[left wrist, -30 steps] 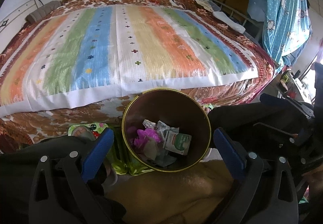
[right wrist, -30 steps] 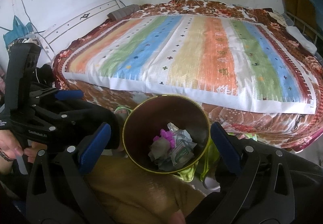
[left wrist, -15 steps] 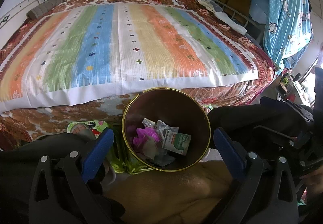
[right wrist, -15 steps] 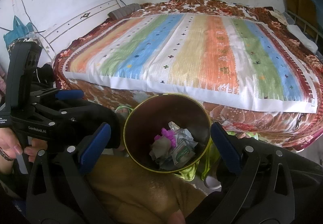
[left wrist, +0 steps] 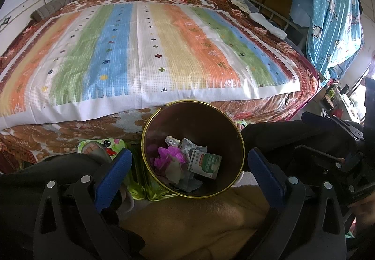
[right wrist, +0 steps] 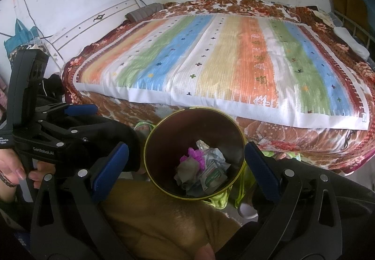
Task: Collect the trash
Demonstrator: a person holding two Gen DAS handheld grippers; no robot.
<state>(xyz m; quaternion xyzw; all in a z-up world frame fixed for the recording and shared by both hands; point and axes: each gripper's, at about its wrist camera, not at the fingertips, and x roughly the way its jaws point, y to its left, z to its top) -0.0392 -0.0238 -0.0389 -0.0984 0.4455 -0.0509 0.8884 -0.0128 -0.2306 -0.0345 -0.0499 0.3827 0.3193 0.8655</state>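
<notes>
A round bin with a gold rim (left wrist: 150,159) (right wrist: 150,166) stands on the floor by the bed. Inside lie crumpled trash: a pink wad (left wrist: 170,158) (right wrist: 195,155), a green-and-white packet (left wrist: 206,163) (right wrist: 212,176) and grey wrappers. My left gripper (left wrist: 189,173) hangs open above the bin, its blue pads (left wrist: 114,173) wide on either side of it, nothing between them. My right gripper (right wrist: 186,168) is likewise open and empty over the bin. The left gripper's body (right wrist: 42,133) shows at the left of the right wrist view, and the right one's (left wrist: 339,142) at the right of the left wrist view.
A bed with a striped cover (left wrist: 145,56) (right wrist: 222,65) fills the far half. A tan furry cloth (left wrist: 199,220) lies below the bin. Green slippers with a person's feet (left wrist: 98,149) sit beside it. Clothes (left wrist: 332,13) hang at the right. A hand (right wrist: 11,166) holds the left gripper.
Both cameras have drifted slightly, so the bed sits a little lower in view. The bin, its trash and both open grippers stand as before.
</notes>
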